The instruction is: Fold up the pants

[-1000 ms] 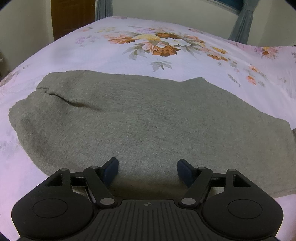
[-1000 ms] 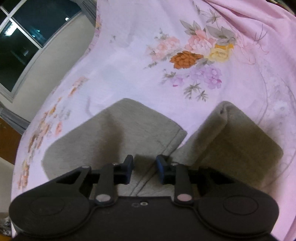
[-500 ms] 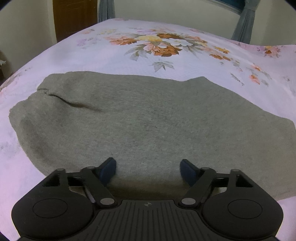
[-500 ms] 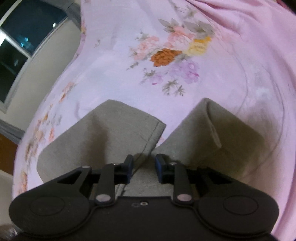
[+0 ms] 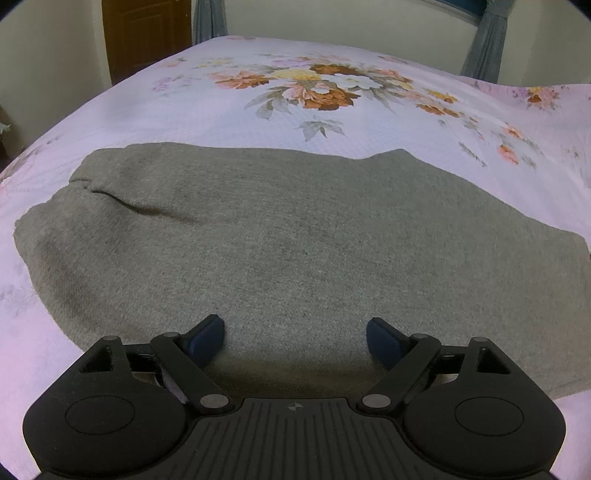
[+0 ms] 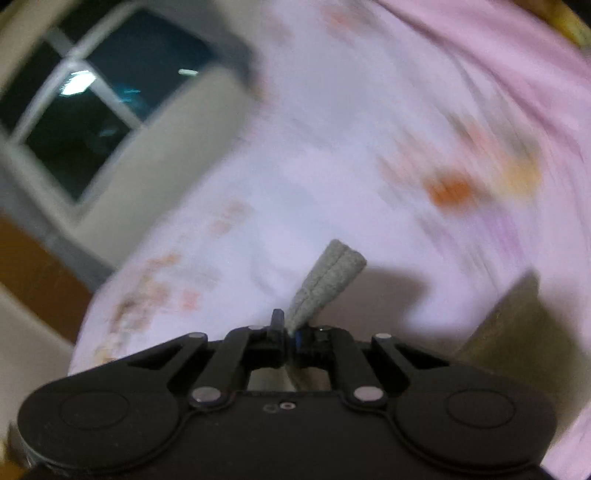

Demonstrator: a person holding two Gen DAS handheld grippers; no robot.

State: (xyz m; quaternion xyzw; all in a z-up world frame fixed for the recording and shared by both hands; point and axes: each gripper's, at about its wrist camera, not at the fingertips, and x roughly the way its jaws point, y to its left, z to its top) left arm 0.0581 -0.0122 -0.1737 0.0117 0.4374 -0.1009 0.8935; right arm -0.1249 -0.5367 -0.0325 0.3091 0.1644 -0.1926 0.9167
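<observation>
Grey pants (image 5: 295,236) lie spread flat on a bed with a pink floral sheet (image 5: 314,122). In the left wrist view my left gripper (image 5: 295,338) is open, its blue-padded fingers wide apart just above the near edge of the pants, holding nothing. In the right wrist view my right gripper (image 6: 290,334) is shut on a pinched fold of the grey pants (image 6: 327,280), which sticks up between the fingers. More grey cloth (image 6: 517,325) shows at the right of that view. The right wrist view is blurred by motion.
The bed sheet with flower prints fills both views. A wooden door (image 5: 144,33) and grey curtains (image 5: 484,37) stand behind the bed. A dark window (image 6: 103,107) and a wall show at the upper left of the right wrist view.
My right gripper has closed on the pants cloth and lifted it, with the view swinging up toward the window. My left gripper has opened a little wider and stayed over the pants.
</observation>
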